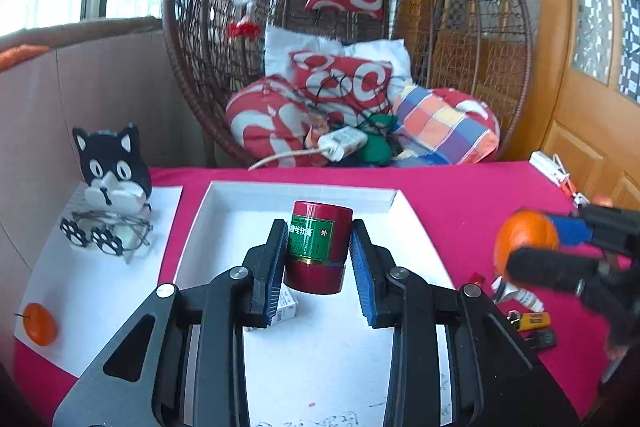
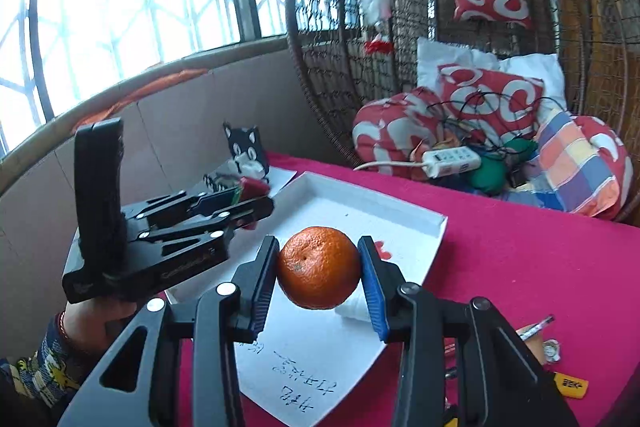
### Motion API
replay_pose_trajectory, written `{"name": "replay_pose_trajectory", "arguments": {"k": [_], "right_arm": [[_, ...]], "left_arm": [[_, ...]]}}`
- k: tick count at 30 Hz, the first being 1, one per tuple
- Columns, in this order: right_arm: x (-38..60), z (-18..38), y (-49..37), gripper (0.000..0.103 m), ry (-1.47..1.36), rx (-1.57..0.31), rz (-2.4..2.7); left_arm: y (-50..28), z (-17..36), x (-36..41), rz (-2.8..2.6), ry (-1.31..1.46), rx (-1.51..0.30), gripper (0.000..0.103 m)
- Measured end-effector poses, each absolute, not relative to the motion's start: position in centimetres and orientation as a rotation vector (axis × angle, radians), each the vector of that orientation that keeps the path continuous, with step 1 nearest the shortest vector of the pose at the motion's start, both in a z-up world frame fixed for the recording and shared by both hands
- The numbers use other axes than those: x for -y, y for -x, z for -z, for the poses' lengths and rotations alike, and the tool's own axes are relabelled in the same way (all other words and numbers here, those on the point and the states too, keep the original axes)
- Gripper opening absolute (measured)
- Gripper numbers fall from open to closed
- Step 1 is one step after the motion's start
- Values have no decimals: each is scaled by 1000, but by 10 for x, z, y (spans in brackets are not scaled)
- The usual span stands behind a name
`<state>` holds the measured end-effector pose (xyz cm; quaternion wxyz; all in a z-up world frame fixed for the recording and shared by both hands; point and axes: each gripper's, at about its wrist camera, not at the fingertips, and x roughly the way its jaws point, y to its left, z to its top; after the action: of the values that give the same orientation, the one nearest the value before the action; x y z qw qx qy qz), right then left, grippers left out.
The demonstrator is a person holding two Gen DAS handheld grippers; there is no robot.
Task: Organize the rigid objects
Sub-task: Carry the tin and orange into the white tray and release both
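Note:
My left gripper [image 1: 318,261] is shut on a dark red jar with a green label [image 1: 318,247], held a little above the white tray [image 1: 224,203]. A small white box [image 1: 286,307] lies in the tray under the left finger. My right gripper [image 2: 318,277] is shut on an orange [image 2: 319,267] and holds it above the tray's near right part [image 2: 436,227]. In the left wrist view the orange [image 1: 524,235] and right gripper show at the right edge. In the right wrist view the left gripper [image 2: 244,201] with the jar [image 2: 254,187] is at the left.
A cat-shaped holder with glasses [image 1: 110,179] and a second orange [image 1: 39,323] sit on white paper [image 1: 80,307] to the left. Small items, a tube [image 1: 520,297] and a yellow lighter [image 1: 534,319], lie on the red cloth at right. A wicker chair with cushions [image 1: 360,99] stands behind the table.

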<state>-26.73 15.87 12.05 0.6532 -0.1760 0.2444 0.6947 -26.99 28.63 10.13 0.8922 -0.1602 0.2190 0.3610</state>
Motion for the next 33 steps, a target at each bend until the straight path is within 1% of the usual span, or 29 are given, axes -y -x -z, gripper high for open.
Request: {"name": "replay_pose_trajectory", "arguments": {"k": [3,12,20,32,33], "right_arm": [[-168,-104,272,40,432,-593,-1575],[-185,-63,276,40,503,-684,-1542],[-185,-53,283,40,546,-633,-1511],[-183,-54,279,41,534,-583,-1474],[-182,-55,278,44,533,-570,-1470]], "left_arm": [[269,-90,-296,-777,358,-468,31],[264,-78,-299,-805,344,-491,31],[263,-74,-301,-833,332,-483,31],[264,-73,-301,-876,326,-485,32],[264,-74,-302,-888,330,-486,33]]}}
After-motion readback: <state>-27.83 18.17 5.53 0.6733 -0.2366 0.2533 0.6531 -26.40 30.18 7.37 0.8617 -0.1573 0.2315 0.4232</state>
